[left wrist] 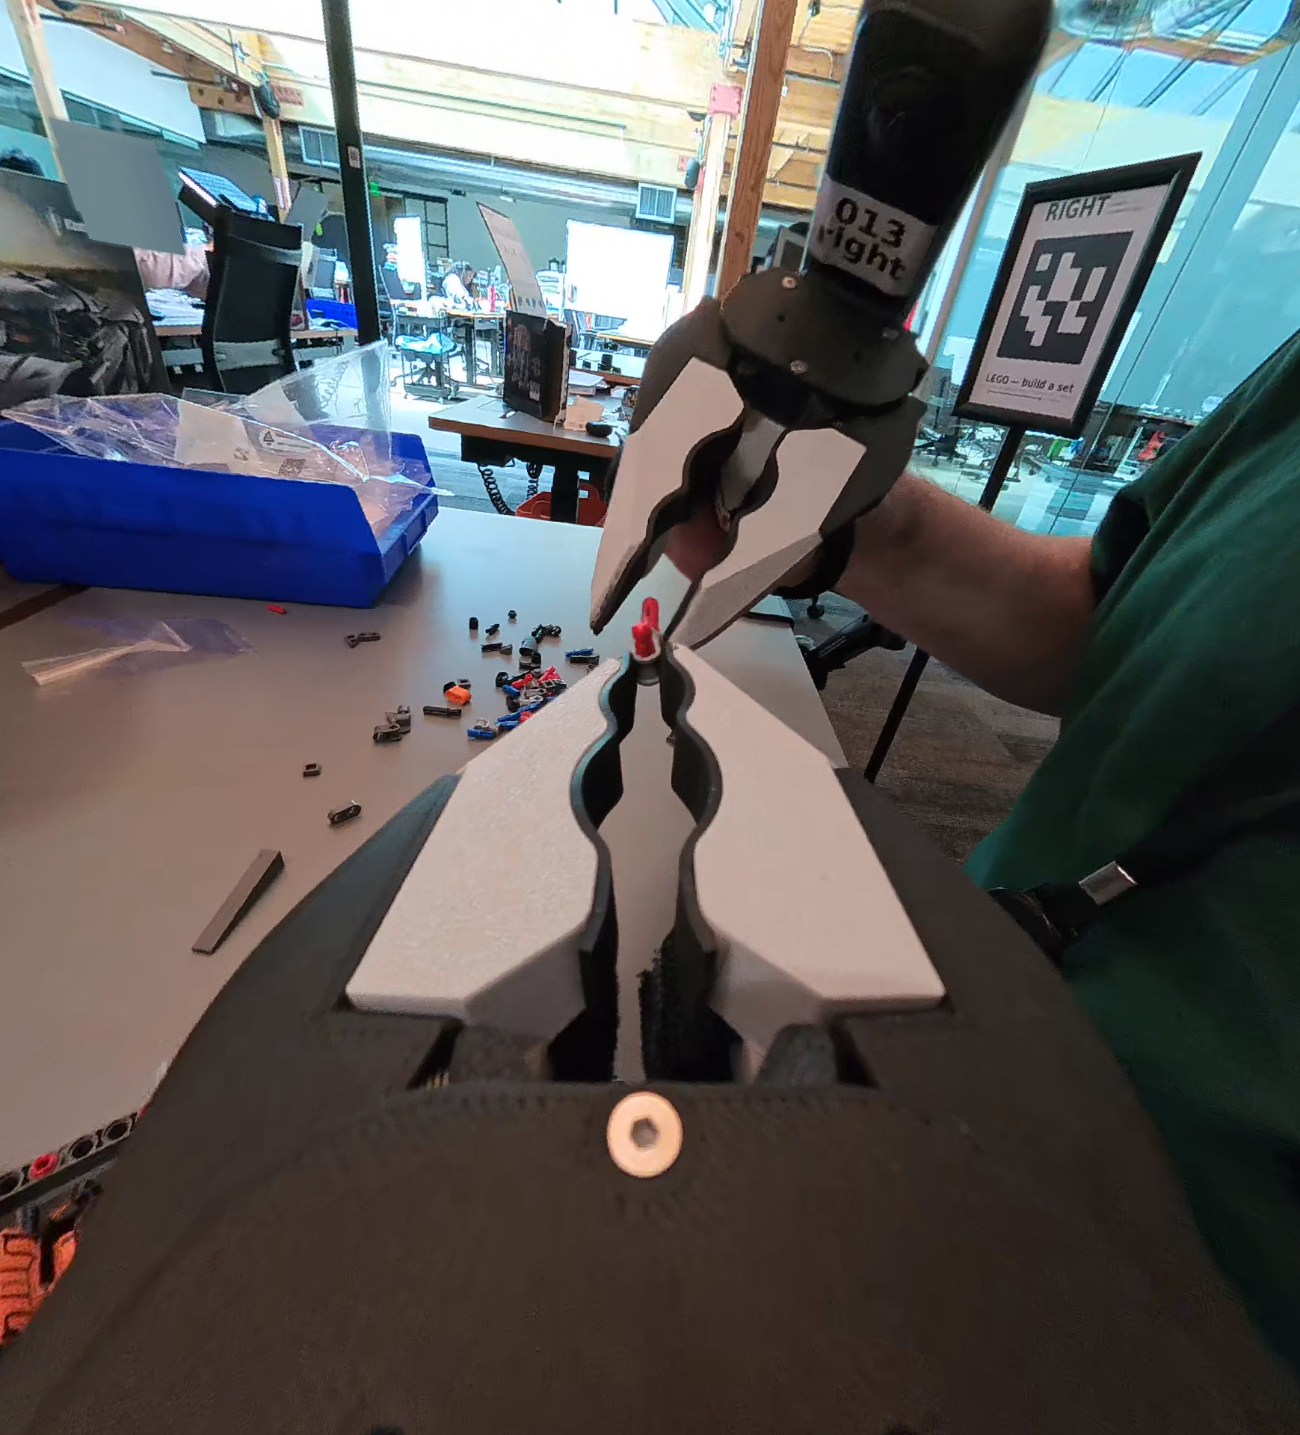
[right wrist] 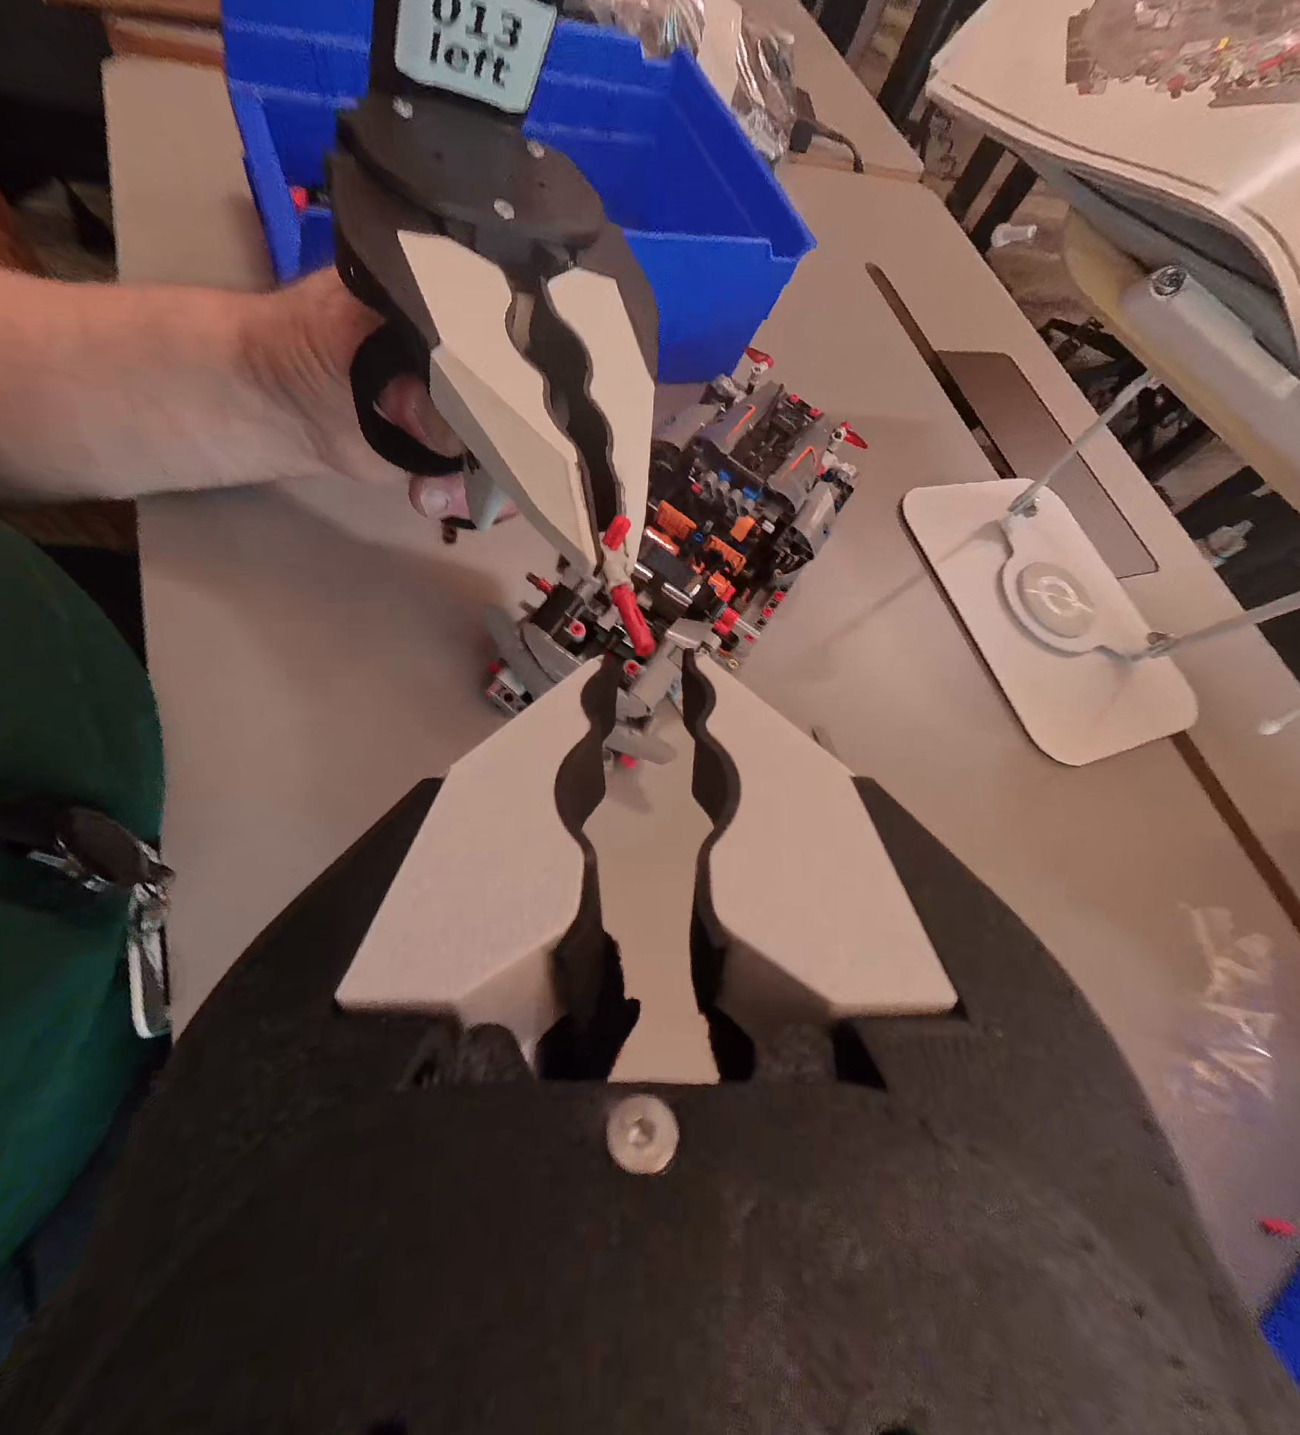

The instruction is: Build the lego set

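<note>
My left gripper [left wrist: 648, 660] is shut on a small light grey connector with a red pin [left wrist: 645, 629] through it, held above the table. In the right wrist view the left gripper [right wrist: 609, 565] comes in from the top, and the red pin [right wrist: 629, 613] sticks out below its tips. My right gripper [right wrist: 643, 672] is open, its tips just short of the pin. In the left wrist view the right gripper [left wrist: 639, 625] points down with its jaws on either side of the pin's top. The part-built black, grey and orange lego model [right wrist: 755, 497] sits on the table under both grippers.
A blue bin [left wrist: 204, 512] holding clear bags stands at the back left. Several loose small pieces [left wrist: 522, 683] and a dark grey wedge strip [left wrist: 239, 901] lie on the table. A white stand base [right wrist: 1050, 621] sits to the right. A person in green [left wrist: 1213, 699] is close. The grippers are tip to tip, or close to it.
</note>
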A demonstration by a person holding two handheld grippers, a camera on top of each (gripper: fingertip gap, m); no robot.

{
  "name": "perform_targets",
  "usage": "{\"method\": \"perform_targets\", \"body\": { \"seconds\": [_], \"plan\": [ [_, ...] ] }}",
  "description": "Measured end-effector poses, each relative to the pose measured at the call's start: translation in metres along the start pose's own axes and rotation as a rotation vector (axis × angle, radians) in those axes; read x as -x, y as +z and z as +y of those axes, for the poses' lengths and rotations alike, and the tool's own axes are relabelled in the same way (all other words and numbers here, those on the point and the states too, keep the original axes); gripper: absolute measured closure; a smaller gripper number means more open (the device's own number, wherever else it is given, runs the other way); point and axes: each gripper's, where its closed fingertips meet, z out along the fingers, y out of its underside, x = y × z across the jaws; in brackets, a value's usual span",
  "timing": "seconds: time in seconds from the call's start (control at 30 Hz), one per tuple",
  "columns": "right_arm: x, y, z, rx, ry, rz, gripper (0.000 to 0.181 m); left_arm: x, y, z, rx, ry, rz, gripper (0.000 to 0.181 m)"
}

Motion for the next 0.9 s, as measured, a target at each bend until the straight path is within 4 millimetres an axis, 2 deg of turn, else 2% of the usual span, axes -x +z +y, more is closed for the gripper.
{"method": "perform_targets", "body": {
  "seconds": [0.27,0.43,0.53,0.67,0.73,0.9],
  "plan": [
    [0.002,0.003,-0.007,-0.101,0.121,-0.076,0.171,-0.001,0.000,-0.002,-0.021,-0.009,0.012,0.178],
    [0.002,-0.003,-0.013,-0.173,0.178,-0.131,0.173,-0.001,-0.002,-0.004,-0.036,-0.013,0.012,0.178],
    [0.003,-0.005,-0.014,-0.192,0.189,-0.148,0.178,-0.001,-0.002,-0.005,-0.040,-0.017,0.014,0.178],
    [0.002,-0.004,-0.014,-0.198,0.208,-0.150,0.169,-0.001,-0.002,-0.004,-0.040,-0.021,0.017,0.178],
    [0.002,-0.006,-0.016,-0.212,0.207,-0.164,0.177,-0.001,-0.002,-0.004,-0.041,-0.019,0.015,0.178],
    [0.005,-0.007,-0.018,-0.223,0.204,-0.186,0.178,-0.003,-0.002,-0.006,-0.048,-0.021,0.028,0.178]
  ]
}}
